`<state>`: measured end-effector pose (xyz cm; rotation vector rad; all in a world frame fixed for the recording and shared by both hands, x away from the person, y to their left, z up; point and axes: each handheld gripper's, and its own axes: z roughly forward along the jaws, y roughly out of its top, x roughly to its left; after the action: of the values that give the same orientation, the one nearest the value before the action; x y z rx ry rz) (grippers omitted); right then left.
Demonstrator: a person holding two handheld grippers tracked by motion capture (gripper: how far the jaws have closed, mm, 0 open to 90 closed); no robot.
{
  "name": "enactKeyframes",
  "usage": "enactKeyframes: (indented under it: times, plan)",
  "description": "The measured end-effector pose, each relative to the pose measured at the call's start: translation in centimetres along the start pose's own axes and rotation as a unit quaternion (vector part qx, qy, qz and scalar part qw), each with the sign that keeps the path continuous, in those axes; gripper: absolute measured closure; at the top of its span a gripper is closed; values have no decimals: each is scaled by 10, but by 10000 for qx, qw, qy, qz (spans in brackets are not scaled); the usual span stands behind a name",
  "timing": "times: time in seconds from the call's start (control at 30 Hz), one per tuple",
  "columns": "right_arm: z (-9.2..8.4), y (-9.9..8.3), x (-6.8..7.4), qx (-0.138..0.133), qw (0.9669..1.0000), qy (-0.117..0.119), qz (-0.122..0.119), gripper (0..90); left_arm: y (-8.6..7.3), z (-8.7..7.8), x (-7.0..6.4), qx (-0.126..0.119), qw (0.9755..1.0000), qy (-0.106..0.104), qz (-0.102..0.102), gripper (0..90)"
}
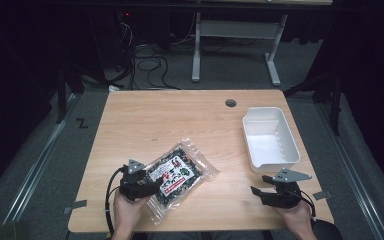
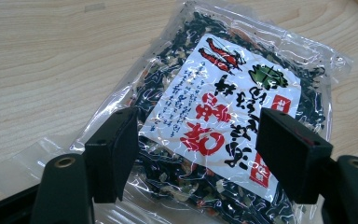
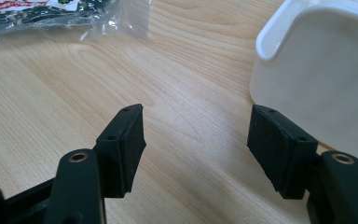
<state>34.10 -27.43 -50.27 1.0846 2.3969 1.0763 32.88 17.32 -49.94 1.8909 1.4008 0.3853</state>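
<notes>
While spread wide over the packet's near end, left gripper (image 2: 196,149) jaws, gripping nothing, seemingly just above the film; clear food packet (image 1: 177,175) flat at table (image 1: 155,115) centre-front. Right gripper (image 3: 196,149) at four o'clock, jaws wide, empty, beside white tub (image 1: 270,137)

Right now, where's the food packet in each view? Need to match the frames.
High view: the food packet lies at lower centre, in front of the left gripper.
Left gripper view: it spans the centre, beyond the open jaws.
Right gripper view: its edge sits in the top left corner.
Shared landmark: the wooden table.
</notes>
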Motion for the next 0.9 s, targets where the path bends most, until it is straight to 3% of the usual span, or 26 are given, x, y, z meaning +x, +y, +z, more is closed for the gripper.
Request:
enactKeyframes:
  times: [0.4, 0.73, 0.9]
  plan:
    - [1, 0, 0, 35, 10000, -88, 6, 364, 1, 3, -1, 154, 9999, -12, 17, 297]
    - [1, 0, 0, 12, 10000, -96, -14, 364, 7, 5, 2, 287, 9994, 172, 28, 262]
    - [0, 0, -1, -28, 9999, -104, 29, 364, 14, 10, 7, 425, 9987, 251, -138, 253]
